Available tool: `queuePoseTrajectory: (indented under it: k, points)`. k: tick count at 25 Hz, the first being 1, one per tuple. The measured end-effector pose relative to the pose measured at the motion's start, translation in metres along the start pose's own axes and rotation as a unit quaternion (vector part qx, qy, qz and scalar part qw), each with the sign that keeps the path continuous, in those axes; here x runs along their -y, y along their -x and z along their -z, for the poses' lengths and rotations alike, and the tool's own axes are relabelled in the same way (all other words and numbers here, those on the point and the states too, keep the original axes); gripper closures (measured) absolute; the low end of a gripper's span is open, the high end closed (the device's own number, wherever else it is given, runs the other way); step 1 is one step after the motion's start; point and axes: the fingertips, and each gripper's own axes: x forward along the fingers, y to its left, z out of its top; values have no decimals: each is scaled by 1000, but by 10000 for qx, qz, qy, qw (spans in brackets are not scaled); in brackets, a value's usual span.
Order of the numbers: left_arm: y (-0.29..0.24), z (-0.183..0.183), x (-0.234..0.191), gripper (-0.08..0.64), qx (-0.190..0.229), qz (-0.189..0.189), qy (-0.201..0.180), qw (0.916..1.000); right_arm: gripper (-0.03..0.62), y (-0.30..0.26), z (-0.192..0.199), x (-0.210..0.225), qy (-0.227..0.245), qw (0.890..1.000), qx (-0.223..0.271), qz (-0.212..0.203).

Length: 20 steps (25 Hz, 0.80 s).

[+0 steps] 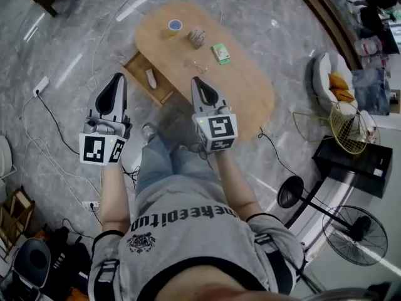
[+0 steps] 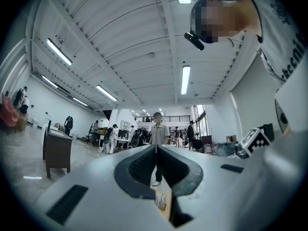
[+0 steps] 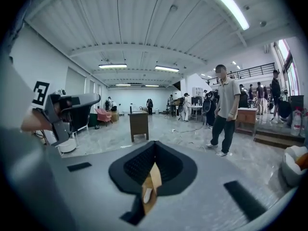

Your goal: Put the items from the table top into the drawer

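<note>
From the head view I look down on an oval wooden table. On it lie a roll of tape, a small crumpled bundle, a green box and a thin wire-like item. Its drawer stands pulled out at the left, with a pale oblong object inside. My left gripper and right gripper are raised well above the floor, short of the table. Both are shut with nothing between their jaws. The left gripper and right gripper views look level across a hall, not at the table.
Cables and a power strip lie on the marble floor at the left. Two fans, a black box, a wire basket and a chair with orange cushions stand at the right. A person stands in the hall.
</note>
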Motion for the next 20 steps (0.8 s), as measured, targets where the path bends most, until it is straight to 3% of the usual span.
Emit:
queuePoseTrajectory:
  k: [20]
  points:
    - [41, -87, 75, 548, 473, 7, -475, 9978, 589, 134, -93, 40, 37, 9913, 1148, 639]
